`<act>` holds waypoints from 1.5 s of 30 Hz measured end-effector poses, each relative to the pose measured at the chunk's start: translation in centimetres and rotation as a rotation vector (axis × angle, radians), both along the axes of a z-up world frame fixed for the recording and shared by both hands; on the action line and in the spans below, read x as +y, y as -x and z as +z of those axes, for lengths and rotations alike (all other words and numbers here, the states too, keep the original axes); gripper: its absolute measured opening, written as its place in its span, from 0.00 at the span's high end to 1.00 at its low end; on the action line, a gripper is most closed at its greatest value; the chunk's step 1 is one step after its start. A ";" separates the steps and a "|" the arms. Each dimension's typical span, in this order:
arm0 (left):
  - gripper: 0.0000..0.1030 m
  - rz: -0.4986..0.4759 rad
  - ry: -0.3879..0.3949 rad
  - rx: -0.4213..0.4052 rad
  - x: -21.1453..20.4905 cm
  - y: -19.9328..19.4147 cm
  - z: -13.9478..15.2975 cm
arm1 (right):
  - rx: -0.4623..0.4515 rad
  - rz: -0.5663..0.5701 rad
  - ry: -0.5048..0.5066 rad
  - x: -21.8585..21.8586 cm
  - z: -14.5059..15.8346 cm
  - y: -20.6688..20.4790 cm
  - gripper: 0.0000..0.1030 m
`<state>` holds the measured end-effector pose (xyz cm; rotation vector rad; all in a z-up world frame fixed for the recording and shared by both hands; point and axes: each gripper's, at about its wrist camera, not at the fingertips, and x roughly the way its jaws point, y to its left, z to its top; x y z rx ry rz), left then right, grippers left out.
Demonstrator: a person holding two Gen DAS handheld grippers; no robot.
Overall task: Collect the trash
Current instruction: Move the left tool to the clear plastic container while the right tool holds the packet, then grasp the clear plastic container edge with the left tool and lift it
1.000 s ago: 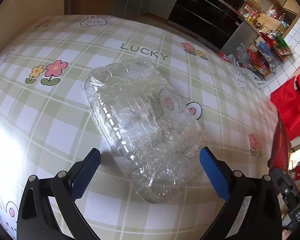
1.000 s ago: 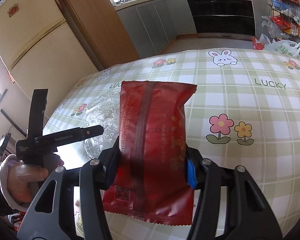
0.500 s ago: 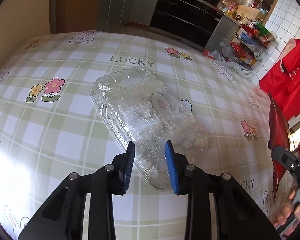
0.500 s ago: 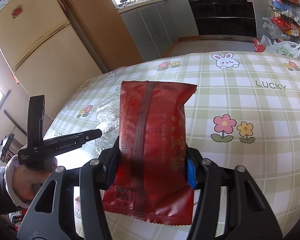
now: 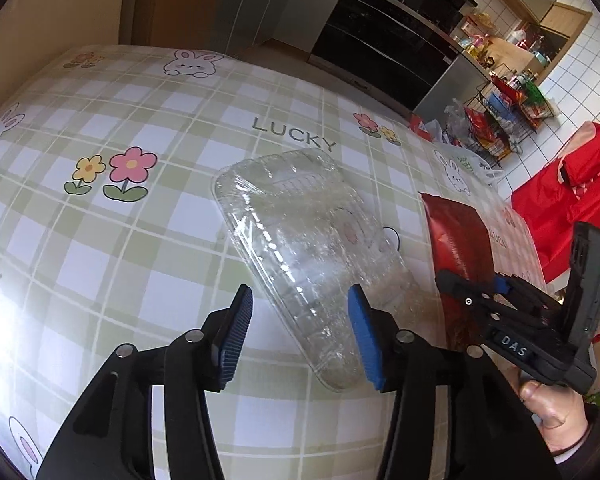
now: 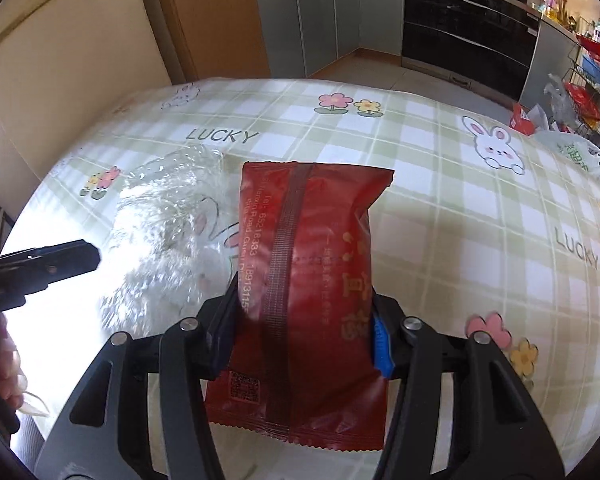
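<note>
Tablecloth (image 5: 148, 240) "LUCKY"; right claw (image 5: 476, 292) "DAS"

Both grippers: black angular frames w/ silver screws, blue ribbed pads (image 5: 236, 336). Right gripper (image 5: 500, 292) is marked "DAS", w/ green LED. Dark sleeve (image 5: 584, 452) is worn.

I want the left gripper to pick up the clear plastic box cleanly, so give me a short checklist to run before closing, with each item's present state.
1. Left gripper open: ok; its jaws have just been opening.
2. Clear plastic box between the jaws: ok, its near end sits there.
3. Pads pressing on the box: not ok, gaps show on both sides.
4. Box flat on the table: ok.
5. Right gripper holding the red packet: ok.
6. Red packet clear of the box: cannot tell.
</note>
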<state>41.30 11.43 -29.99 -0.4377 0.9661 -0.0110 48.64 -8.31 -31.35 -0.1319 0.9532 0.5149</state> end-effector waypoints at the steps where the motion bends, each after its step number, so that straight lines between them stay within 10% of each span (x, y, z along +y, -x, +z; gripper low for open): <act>1: 0.50 0.009 0.004 0.002 0.5 0.0 -0.1 | 0.011 0.006 0.008 0.5 -0.4 -0.4 0.47; 14: 0.41 0.089 0.160 -0.005 4.9 0.4 -1.8 | 0.016 0.194 0.123 6.4 -1.0 3.6 0.49; 20: 0.37 0.175 0.361 -0.003 6.9 0.8 -2.4 | 0.018 0.168 0.103 6.5 -1.1 4.5 0.51; 36: 0.37 0.042 0.485 -0.107 3.5 4.8 2.2 | 0.101 0.051 -0.020 2.4 -1.1 7.7 0.52; 45: 0.41 0.106 0.698 -0.171 3.3 5.7 2.1 | 0.107 0.026 -0.057 1.1 -1.3 8.3 0.53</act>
